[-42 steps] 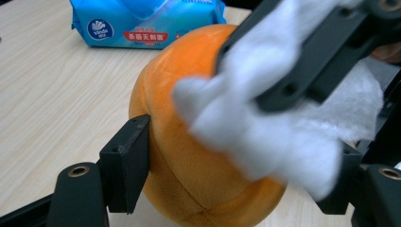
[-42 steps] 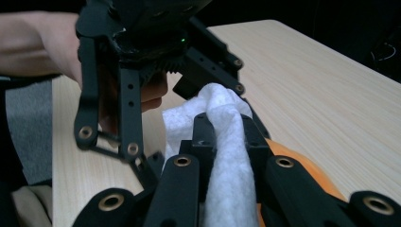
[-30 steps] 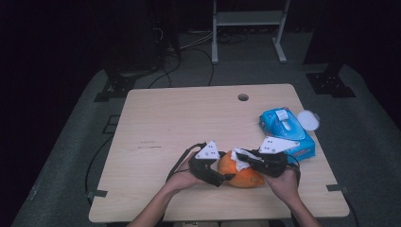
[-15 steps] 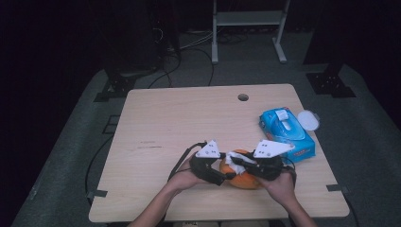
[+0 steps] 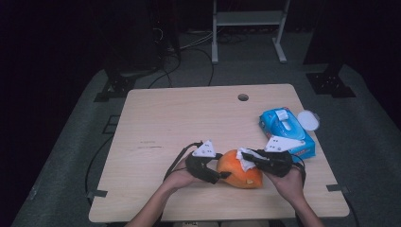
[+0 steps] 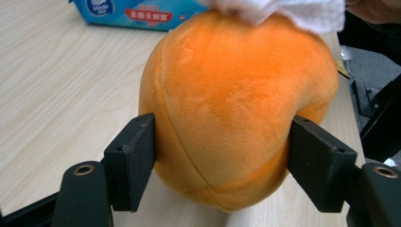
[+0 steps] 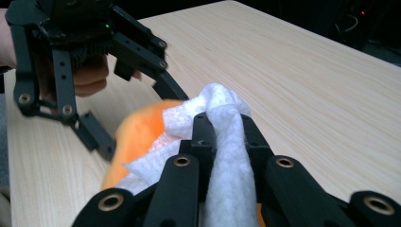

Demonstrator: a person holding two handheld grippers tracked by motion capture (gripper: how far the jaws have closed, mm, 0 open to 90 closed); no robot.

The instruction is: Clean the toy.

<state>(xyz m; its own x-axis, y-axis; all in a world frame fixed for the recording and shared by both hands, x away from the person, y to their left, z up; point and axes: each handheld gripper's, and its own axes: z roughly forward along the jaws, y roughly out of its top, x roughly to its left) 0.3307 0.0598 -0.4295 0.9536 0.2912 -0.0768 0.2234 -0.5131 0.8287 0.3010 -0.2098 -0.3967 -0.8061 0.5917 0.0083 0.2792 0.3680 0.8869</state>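
The left gripper [image 6: 222,151] had just been closing, and its jaws pressed both sides of the orange plush fruit [image 6: 236,104], which lay near the desk's [image 5: 189,113] front edge, right of its middle. The right gripper [image 7: 222,124] was clamped on a white wipe [image 7: 222,161] laid over the fruit's top. A blue wipes pack [image 5: 283,130] sat near the right edge.

An orange plush fruit [image 5: 238,169], rounded and seamed, lies on its side between the two grippers, clasped at its flanks by the jaws of the left gripper [image 5: 221,176]. A crumpled white wipe [image 7: 222,142] is pinched in the right gripper [image 5: 247,156] and pressed on the fruit's top.
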